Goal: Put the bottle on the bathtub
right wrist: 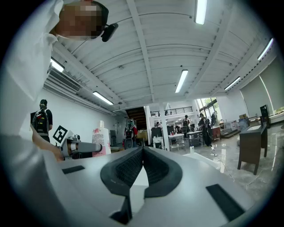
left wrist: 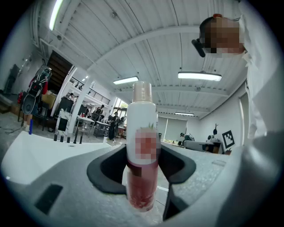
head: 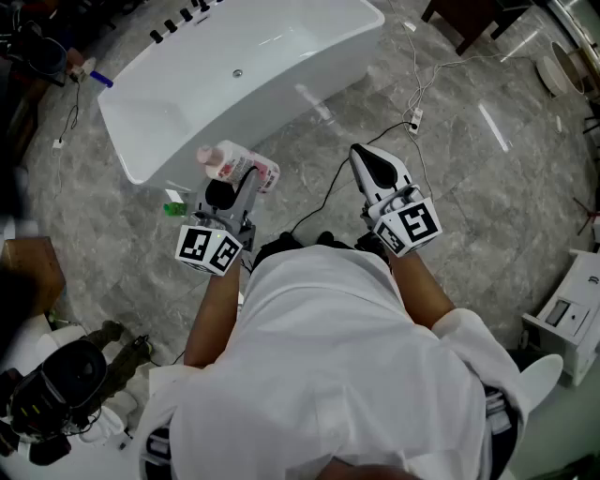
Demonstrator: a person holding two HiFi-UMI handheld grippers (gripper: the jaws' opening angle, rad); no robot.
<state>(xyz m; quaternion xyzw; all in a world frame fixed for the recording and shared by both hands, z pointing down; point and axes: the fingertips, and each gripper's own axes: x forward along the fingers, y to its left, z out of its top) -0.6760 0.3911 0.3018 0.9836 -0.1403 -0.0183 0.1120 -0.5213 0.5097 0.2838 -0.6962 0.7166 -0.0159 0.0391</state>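
Observation:
A white and pink bottle [head: 238, 165] with a pale cap is clamped in my left gripper [head: 231, 190], held above the grey floor just off the near corner of the white bathtub [head: 206, 84]. In the left gripper view the bottle [left wrist: 142, 155] stands upright between the dark pads, red lower half, white top. My right gripper [head: 373, 167] hovers to the right of it, jaws together with nothing between them [right wrist: 142, 153]. From the right gripper view the bottle [right wrist: 100, 141] shows at left in the other gripper.
A green object [head: 174, 207] lies on the floor by the tub's corner. Black cables and a power strip [head: 413, 119] run across the floor to the right. Dark fittings [head: 183, 19] line the tub's far rim. A camera [head: 56, 384] sits at lower left.

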